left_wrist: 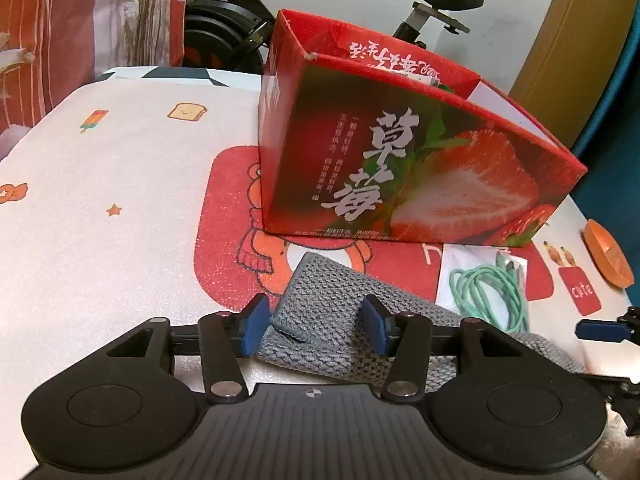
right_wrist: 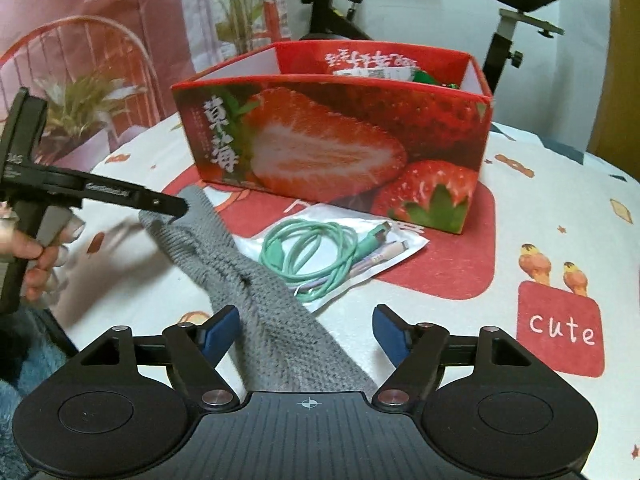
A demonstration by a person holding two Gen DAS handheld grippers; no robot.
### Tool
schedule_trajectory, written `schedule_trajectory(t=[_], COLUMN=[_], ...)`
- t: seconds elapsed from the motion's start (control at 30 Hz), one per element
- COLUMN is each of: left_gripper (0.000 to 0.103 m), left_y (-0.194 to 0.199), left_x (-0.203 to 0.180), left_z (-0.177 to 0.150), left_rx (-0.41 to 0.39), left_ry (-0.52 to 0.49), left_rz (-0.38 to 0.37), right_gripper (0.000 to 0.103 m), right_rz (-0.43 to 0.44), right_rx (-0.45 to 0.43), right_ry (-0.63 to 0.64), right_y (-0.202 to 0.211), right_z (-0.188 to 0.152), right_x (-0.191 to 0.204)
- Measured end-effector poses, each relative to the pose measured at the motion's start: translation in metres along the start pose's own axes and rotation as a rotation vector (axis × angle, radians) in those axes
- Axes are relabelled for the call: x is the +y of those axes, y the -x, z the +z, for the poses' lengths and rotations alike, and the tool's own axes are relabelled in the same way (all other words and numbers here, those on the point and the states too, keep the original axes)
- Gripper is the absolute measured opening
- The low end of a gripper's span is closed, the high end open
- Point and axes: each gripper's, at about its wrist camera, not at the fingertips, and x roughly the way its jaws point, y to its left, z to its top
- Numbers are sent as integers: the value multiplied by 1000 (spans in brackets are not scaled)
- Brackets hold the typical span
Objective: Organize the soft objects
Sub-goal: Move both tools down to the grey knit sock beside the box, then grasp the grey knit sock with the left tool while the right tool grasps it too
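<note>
Grippers, left (left_wrist: 314, 326) and right (right_wrist: 306, 334), both gape unclenched around the grey knit cloth (right_wrist: 256, 304); next, I'd say, clamp and lift it toward the strawberry box (right_wrist: 332, 136) at twelve o'clock.

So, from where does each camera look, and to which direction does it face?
Left wrist: sits on the left gripper, looking forward and down over its open jaws at the grey knitted cloth before the strawberry box.
Right wrist: sits on the right gripper, looking down along the cloth toward the box; a hand holding the left gripper shows at its left.
Shared: cloth, box, bagged green cable, patterned table cover.
</note>
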Motion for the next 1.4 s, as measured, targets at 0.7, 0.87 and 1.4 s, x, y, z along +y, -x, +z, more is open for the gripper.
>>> schedule_trajectory(t=[0.7, 0.87, 1.4], left_gripper=[60, 64, 75], left_y=[4, 10, 13], left_x=[-21, -25, -34], left_z=[-20, -26, -35], left_rx=[-11, -3, 10], left_ry=[-100, -89, -114], left_rz=[92, 99, 118], right_gripper=[52, 44, 30], right_rz=[-29, -35, -94], right_rx=[113, 96, 29], right_ry=[-20, -16, -115], right_y=[-20, -23, -18], right_z=[-3, 3, 10], right_x=[-25, -29, -44])
